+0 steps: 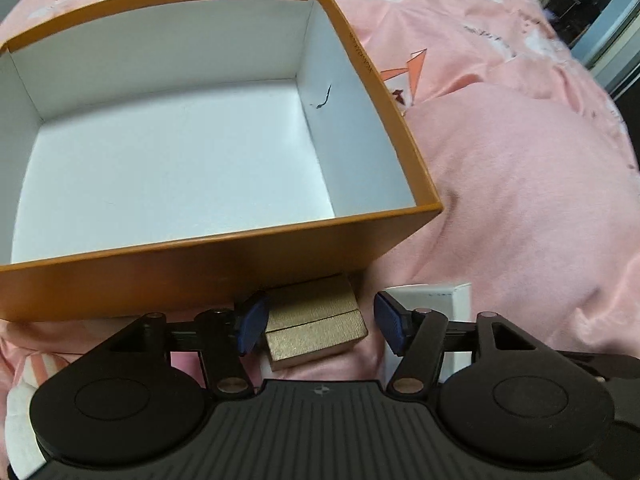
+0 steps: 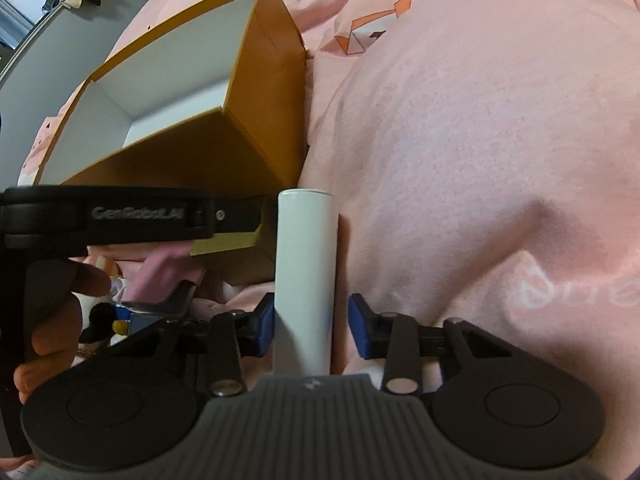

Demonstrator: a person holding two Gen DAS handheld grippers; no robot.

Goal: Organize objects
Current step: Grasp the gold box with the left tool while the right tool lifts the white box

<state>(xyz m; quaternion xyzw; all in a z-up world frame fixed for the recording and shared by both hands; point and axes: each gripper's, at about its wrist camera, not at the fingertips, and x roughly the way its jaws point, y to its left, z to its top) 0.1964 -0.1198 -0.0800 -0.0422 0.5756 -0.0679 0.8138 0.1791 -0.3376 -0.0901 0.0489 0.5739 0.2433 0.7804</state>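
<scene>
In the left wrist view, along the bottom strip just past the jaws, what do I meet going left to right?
Left blue pad → small gold box → right blue pad → white box, which is partly hidden behind the right linkage. The orange box lies beyond them all.

Each gripper, left gripper (image 1: 320, 324) and right gripper (image 2: 311, 326), has blue ribbed pads, black linkage arms with metallic rivets, round black discs; ribbed housing; side marking "GenRobot.AI".

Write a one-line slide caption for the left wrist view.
Open left gripper straddles a small gold box beside the empty orange box.
</scene>
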